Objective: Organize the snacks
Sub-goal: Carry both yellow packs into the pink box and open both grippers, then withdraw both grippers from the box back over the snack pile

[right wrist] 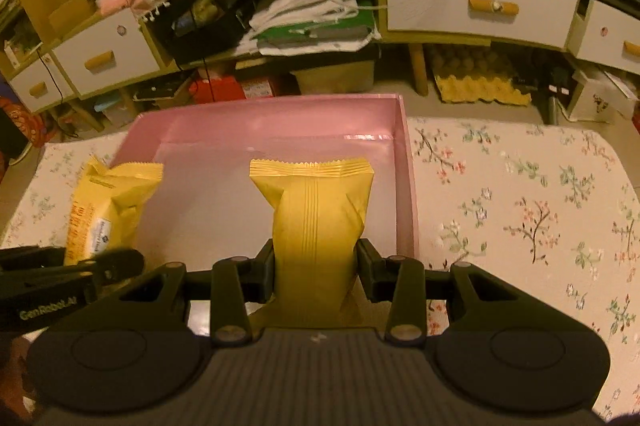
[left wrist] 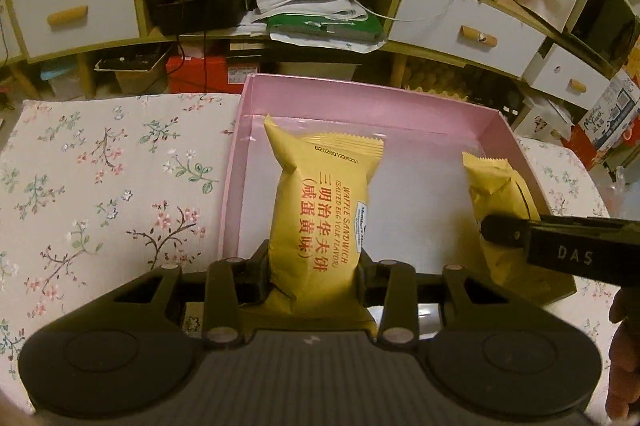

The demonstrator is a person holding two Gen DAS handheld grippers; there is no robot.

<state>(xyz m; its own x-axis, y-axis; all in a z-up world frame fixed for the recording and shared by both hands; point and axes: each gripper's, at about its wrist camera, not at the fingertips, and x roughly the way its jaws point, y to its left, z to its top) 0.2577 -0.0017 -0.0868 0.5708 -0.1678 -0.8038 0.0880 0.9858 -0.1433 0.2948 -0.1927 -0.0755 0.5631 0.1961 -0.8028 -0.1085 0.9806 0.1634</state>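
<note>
My left gripper (left wrist: 314, 276) is shut on a yellow waffle sandwich packet (left wrist: 324, 209), printed side up, held over the near edge of the pink box (left wrist: 360, 97). My right gripper (right wrist: 316, 272) is shut on a second yellow packet (right wrist: 316, 222), seam side up, over the same pink box (right wrist: 280, 113). Each gripper shows in the other's view: the right gripper (left wrist: 504, 232) with its packet (left wrist: 496, 193) at the right, the left gripper (right wrist: 116, 264) with its packet (right wrist: 108, 205) at the left.
The box stands on a floral tablecloth (left wrist: 100, 185), which also shows in the right wrist view (right wrist: 520, 205). Behind is a low cabinet with white drawers (left wrist: 76, 13) and a cluttered open shelf (left wrist: 304, 9). Boxes sit on the floor under it.
</note>
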